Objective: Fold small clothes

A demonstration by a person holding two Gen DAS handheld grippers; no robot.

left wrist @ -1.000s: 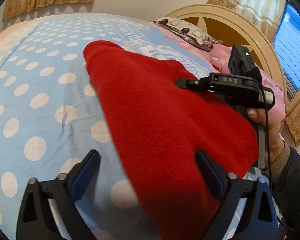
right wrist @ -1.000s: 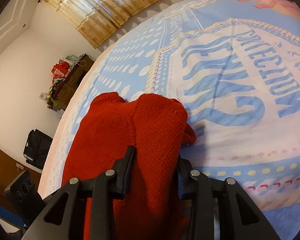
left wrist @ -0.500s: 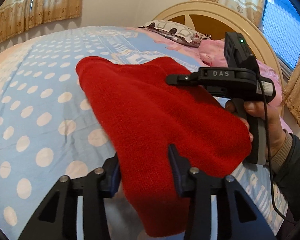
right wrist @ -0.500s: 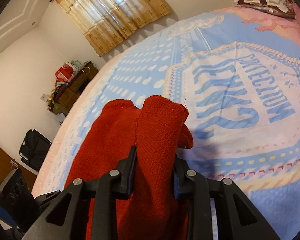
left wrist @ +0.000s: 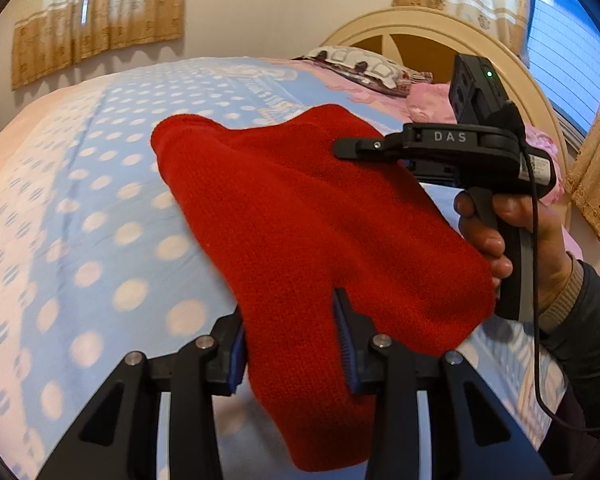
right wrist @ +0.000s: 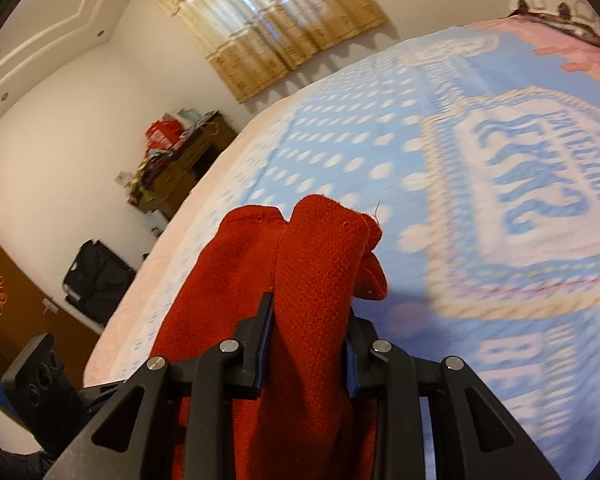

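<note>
Left gripper [left wrist: 290, 342] pointing down over bed, jaws closing on near edge of red knit garment [left wrist: 300, 216], blue pads pressing fabric on both sides. Right gripper [right wrist: 308, 344] also angling down, jaws narrow, pinching bunched fold of same garment [right wrist: 312, 280]. Garment stretching between both grippers, hanging above blue dotted bedspread [left wrist: 72, 208] (far end drooping toward it). Person's hand [left wrist: 512, 240] wrapping grey handle of right gripper, sleeve cuff showing. "DAS" printed on gripper body. Large blue lettering on bedspread, blurred, not fully readable. Beyond, cream headboard [left wrist: 440, 28] standing.
</note>
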